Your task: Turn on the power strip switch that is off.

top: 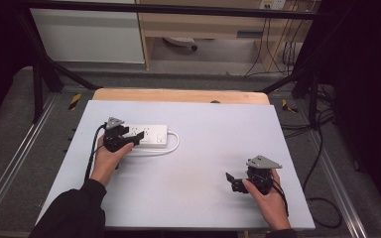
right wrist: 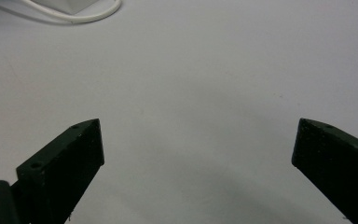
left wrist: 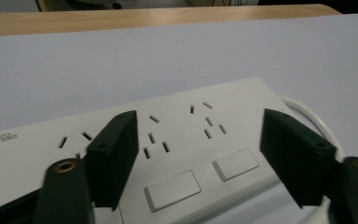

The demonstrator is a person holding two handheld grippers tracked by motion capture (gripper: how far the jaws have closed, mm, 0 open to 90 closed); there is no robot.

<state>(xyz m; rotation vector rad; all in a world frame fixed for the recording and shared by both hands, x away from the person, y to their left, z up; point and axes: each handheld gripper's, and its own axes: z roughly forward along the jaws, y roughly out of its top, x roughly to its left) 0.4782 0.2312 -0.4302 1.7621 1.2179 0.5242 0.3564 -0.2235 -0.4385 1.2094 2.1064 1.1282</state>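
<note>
A white power strip [top: 149, 135] lies flat on the pale board [top: 203, 163], left of centre, with its white cable [top: 176, 144] looping off its right end. My left gripper [top: 129, 136] hovers at the strip's left end. In the left gripper view the power strip [left wrist: 168, 140] lies under the left gripper [left wrist: 200, 126], whose jaws stand wide apart over the sockets and two rocker switches [left wrist: 235, 163], with nothing between them. My right gripper [top: 230, 181] rests near the board's front right. In its own view the right gripper [right wrist: 196, 135] is open over bare board, the cable [right wrist: 74, 16] far off.
A wooden table edge [top: 178, 95] runs behind the board. Black frame posts [top: 37, 84] stand at both back corners. Loose black cables [top: 322, 148] trail over the floor on the right. A cabinet [top: 203, 44] stands behind the table.
</note>
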